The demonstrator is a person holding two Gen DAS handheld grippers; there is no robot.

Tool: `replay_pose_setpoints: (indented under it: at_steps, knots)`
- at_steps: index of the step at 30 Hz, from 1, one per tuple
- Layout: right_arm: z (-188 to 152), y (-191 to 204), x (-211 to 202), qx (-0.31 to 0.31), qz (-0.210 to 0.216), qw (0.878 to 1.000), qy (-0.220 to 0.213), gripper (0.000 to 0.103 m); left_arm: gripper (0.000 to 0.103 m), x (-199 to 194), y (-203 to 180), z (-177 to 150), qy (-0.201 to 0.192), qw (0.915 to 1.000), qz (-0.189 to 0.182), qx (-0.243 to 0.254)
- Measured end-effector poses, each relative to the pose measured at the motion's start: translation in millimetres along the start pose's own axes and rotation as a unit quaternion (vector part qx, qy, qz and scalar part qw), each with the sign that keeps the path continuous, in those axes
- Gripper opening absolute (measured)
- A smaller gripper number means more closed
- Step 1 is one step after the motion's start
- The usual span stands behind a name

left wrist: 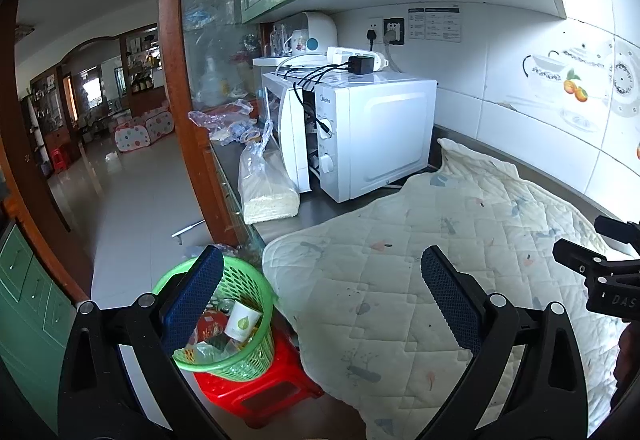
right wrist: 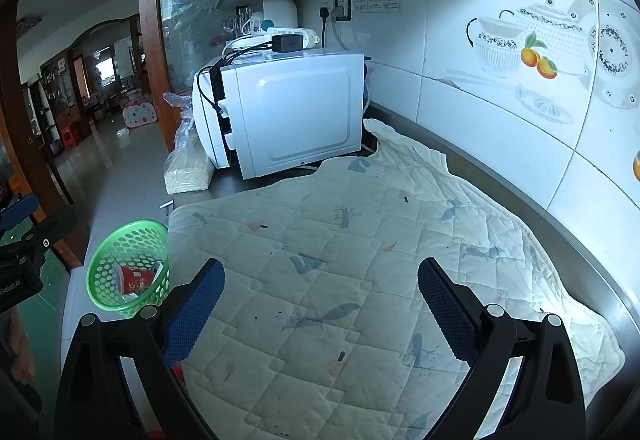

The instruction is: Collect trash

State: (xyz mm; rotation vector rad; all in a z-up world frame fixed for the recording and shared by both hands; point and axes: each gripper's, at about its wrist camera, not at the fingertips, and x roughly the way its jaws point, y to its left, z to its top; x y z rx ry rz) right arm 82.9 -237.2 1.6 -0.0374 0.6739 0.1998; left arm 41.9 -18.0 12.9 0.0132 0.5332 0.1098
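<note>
In the left wrist view the left gripper (left wrist: 322,296) hangs with its tongs spread wide and nothing between them, one blue pad over the green basket (left wrist: 256,360) at about seven o'clock, the other over the quilted cloth (left wrist: 420,280) that covers the counter. The basket sits on a red stool (left wrist: 264,396) and already holds the trash: a paper cup (left wrist: 242,322), a red wrapper and some clear plastic. No loose scrap shows on the cloth, so the collecting looks near done; a good next move would be to scan the cloth's folds before reaching. At twelve o'clock stands a white microwave (left wrist: 360,135), with a bag of grain (left wrist: 266,191) beside it at ten. In the right wrist view the right gripper (right wrist: 320,304) is likewise spread and empty above the cloth, the basket at eight o'clock with a red cup (right wrist: 136,278) inside. The other gripper's black frame at nine o'clock crowds the path to the basket, and the microwave's dangling cables (right wrist: 208,87) could snag.
</note>
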Motion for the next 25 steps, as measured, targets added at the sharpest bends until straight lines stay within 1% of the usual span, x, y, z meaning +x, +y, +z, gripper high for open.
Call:
replay_pose_setpoints:
  at_steps: [10,14,25]
  knots:
    - [-0.4,0.3,-0.4,0.0,0.0,1.0,0.001,0.094,0.098,-2.6,-0.4,1.3,-0.006,1.0,-0.005,-0.002]
    - [-1.0,-1.0,-1.1,0.0,0.001,1.0,-0.002,0.094,0.097,-4.0,-0.8,2.7,-0.012,0.9999,0.001,-0.002]
    - [-2.3,0.7,-1.0,-0.003,0.003,1.0,-0.003,0.094,0.098,-0.7,3.1,3.3,-0.009,0.9999,0.001,-0.006]
